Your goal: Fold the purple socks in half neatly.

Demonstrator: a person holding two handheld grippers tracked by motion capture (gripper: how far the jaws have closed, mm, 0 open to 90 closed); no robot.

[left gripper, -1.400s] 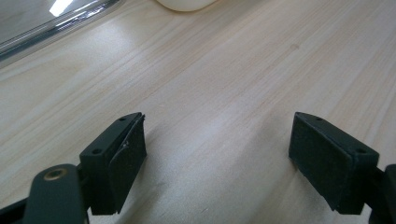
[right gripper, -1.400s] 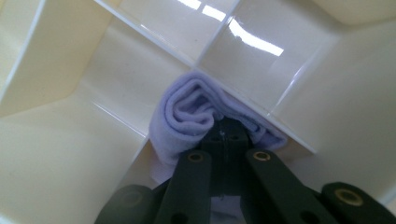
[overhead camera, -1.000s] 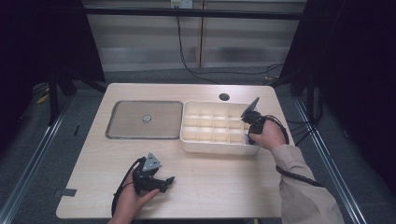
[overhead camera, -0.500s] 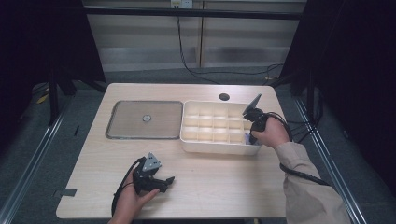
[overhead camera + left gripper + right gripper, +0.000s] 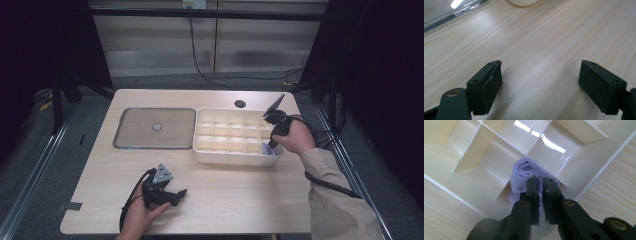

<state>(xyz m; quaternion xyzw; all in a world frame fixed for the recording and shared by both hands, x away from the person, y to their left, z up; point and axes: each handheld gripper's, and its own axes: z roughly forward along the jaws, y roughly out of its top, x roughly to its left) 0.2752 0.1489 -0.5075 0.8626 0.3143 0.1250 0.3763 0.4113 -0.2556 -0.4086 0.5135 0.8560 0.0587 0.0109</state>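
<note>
A rolled pale lilac cloth [image 5: 522, 173] sits in the near right corner compartment of the white divided tray [image 5: 579, 167]. My right gripper [image 5: 540, 180] points down into that compartment, its jaws nearly together and pinching the cloth's edge. From above, the right gripper [image 5: 270, 146] stands steeply over the tray's [image 5: 200, 150] near right corner, with the cloth [image 5: 266, 149] just visible under it. My left gripper [image 5: 179, 195] rests on the wooden table near the front edge. Its jaws are wide apart with bare wood between them [image 5: 540, 87].
A grey flat mat [image 5: 135, 135] with a small round item [image 5: 157, 126] lies left of the tray. A dark round hole [image 5: 240, 103] sits in the table behind the tray. Cables trail from both grippers. Dark metal frames flank the table.
My right gripper has tipped and shifted slightly toward the far right over the tray's corner. The left gripper has not moved.
</note>
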